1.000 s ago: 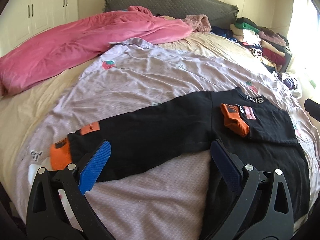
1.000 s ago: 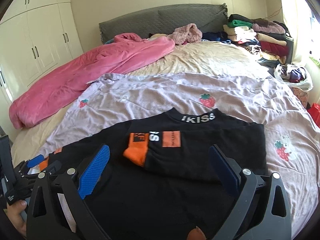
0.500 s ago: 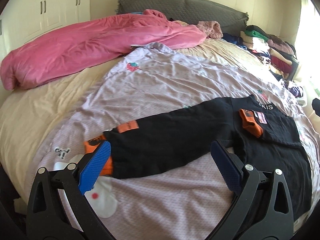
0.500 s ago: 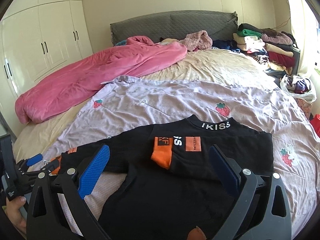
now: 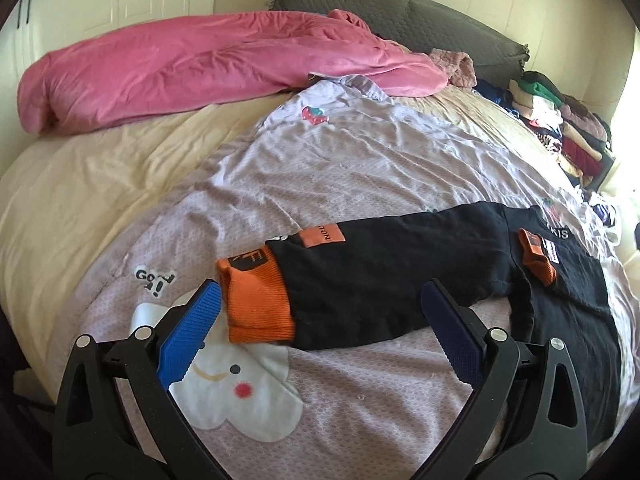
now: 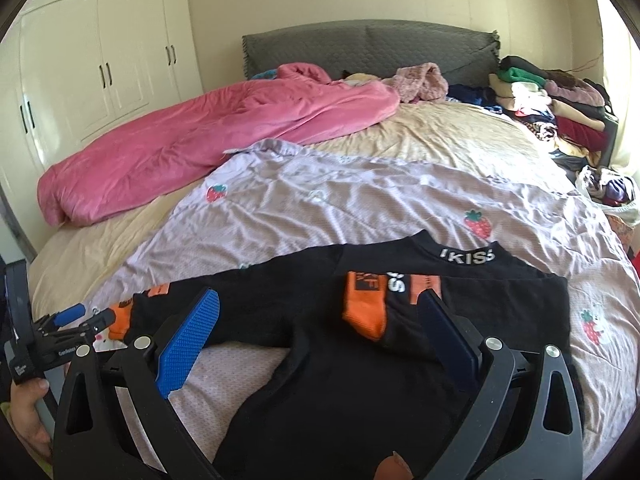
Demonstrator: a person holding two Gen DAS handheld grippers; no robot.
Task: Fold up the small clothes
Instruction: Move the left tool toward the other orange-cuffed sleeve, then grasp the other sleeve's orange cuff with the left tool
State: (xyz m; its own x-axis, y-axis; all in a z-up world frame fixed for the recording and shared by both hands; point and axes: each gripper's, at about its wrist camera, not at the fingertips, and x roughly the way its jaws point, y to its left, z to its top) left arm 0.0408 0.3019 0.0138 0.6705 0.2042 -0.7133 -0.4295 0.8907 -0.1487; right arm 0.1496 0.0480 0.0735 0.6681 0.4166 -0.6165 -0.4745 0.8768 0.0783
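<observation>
Left gripper [image 5: 320, 314] stood wide open, empty, above the black long-sleeved sweater's [image 5: 400, 280] orange ribbed cuff [image 5: 256, 306] (no contact); right gripper [image 6: 320, 326] likewise gaped, holding nothing.

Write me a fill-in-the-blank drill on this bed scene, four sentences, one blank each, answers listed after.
1. The black sweater has cuffs coloured ____.
2. One sleeve is already folded across the sweater's ____.
3. The left tool is open above the outstretched sleeve's orange cuff, while the right tool is ____.
4. The rumpled duvet near the headboard is ____.

Answers: orange; chest; open; pink
</observation>
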